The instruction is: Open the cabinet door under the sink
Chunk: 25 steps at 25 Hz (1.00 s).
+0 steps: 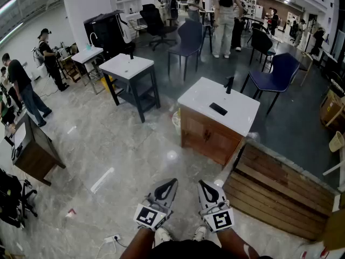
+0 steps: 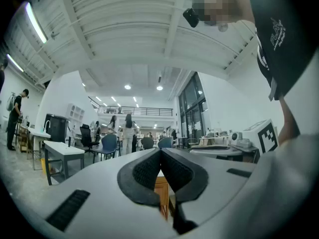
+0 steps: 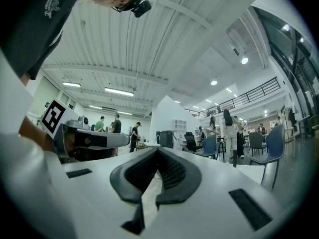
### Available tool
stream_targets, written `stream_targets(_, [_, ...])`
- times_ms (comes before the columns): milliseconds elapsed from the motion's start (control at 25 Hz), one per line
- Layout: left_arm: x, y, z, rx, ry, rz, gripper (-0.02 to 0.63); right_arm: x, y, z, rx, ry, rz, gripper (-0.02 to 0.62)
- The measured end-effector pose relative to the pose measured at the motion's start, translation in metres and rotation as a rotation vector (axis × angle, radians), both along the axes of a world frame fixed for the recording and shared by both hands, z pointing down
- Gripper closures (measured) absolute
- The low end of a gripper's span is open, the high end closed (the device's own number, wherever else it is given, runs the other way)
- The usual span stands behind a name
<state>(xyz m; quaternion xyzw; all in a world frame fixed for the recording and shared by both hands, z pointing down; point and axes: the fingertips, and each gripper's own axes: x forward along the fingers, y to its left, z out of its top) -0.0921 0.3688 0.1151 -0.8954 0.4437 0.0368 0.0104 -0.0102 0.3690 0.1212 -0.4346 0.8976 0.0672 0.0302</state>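
The sink cabinet (image 1: 207,138) is a wooden box with a white basin top (image 1: 220,104), a black faucet (image 1: 229,84) and a dark drain. It stands on the floor some way ahead of me, and its wooden front looks closed. My left gripper (image 1: 167,185) and right gripper (image 1: 205,189) are held side by side low in the head view, well short of the cabinet. Both are shut with nothing between the pads. In the left gripper view the shut jaws of the left gripper (image 2: 160,152) leave a sliver of the wooden cabinet (image 2: 161,195) showing. The right gripper (image 3: 157,152) points past it toward the room.
A slatted wooden pallet box (image 1: 280,194) lies right of the cabinet. A dark table with a white top (image 1: 129,69) stands further left, and blue chairs (image 1: 280,72) and several people stand behind. A small wooden stand (image 1: 33,151) is at left, and a power strip (image 1: 110,238) lies near my feet.
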Motion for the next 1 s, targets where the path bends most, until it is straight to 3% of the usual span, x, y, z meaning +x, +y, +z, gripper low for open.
stream_targets(480, [-0.014, -0.013, -0.003, 0.014, 0.021, 0.007, 0.588, -0.016, -0.017, 0.004, 0.013, 0.033, 0.029, 0.573])
stream_targets(720, [-0.036, -0.019, 0.002, -0.005, 0.024, 0.008, 0.588, -0.030, -0.023, 0.002, 0.005, -0.005, 0.056, 0.572])
stream_targets(1000, [-0.070, -0.023, 0.023, -0.027, -0.004, 0.053, 0.588, -0.064, -0.025, 0.016, -0.024, 0.031, 0.117, 0.572])
